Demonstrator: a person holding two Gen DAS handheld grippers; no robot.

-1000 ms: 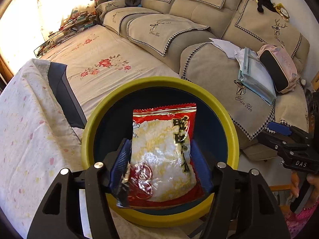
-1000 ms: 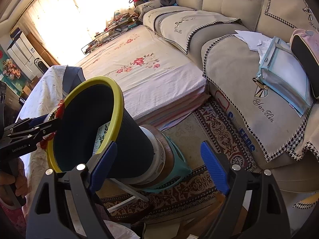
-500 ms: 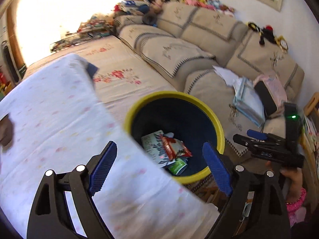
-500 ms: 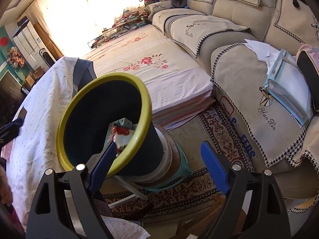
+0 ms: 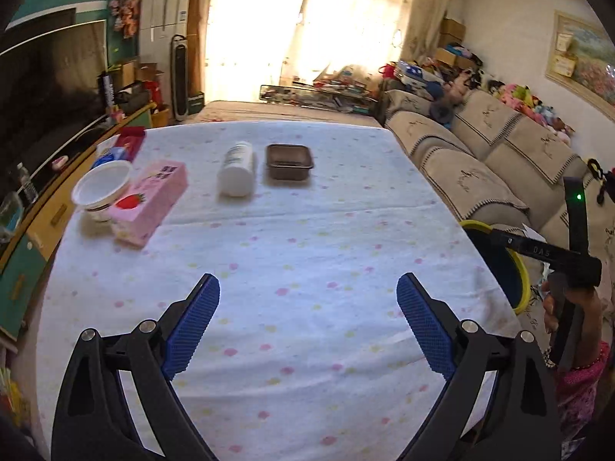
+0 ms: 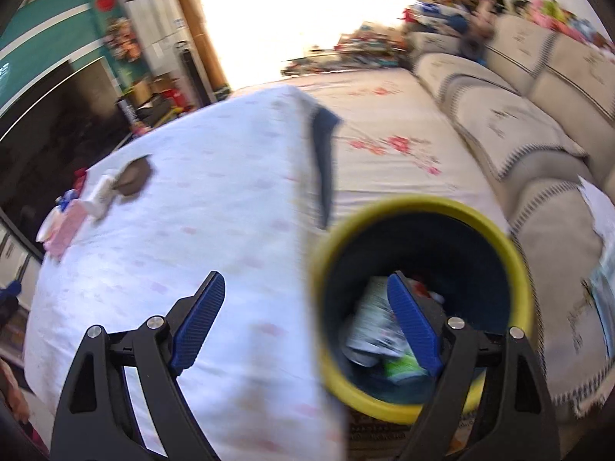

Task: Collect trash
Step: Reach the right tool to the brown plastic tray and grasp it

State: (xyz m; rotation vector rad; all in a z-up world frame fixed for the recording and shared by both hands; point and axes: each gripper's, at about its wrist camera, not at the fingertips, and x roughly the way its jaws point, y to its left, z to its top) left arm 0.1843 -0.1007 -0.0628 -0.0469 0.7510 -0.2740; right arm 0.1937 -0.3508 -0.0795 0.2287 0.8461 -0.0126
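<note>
My left gripper (image 5: 307, 319) is open and empty above the near part of the white spotted tablecloth (image 5: 292, 253). At the table's far side lie a pink strawberry box (image 5: 148, 199), a white bowl (image 5: 100, 188), a white bottle on its side (image 5: 236, 169) and a brown tray (image 5: 289, 160). The yellow-rimmed dark bin (image 6: 423, 299) stands at the table's right edge with wrappers inside (image 6: 378, 326). My right gripper (image 6: 307, 319) is open and empty, over the table edge and the bin. The bin's rim also shows in the left wrist view (image 5: 496, 265).
A beige sofa (image 5: 480, 161) runs along the right wall. A flowered bed cover (image 6: 384, 146) lies beyond the bin. A dark TV and a green cabinet (image 5: 23, 253) line the left side. The right wrist view is blurred.
My left gripper let the red-and-white snack bag fall into the bin, then swung left over the table. My right gripper also turned left from the bin's side toward the table.
</note>
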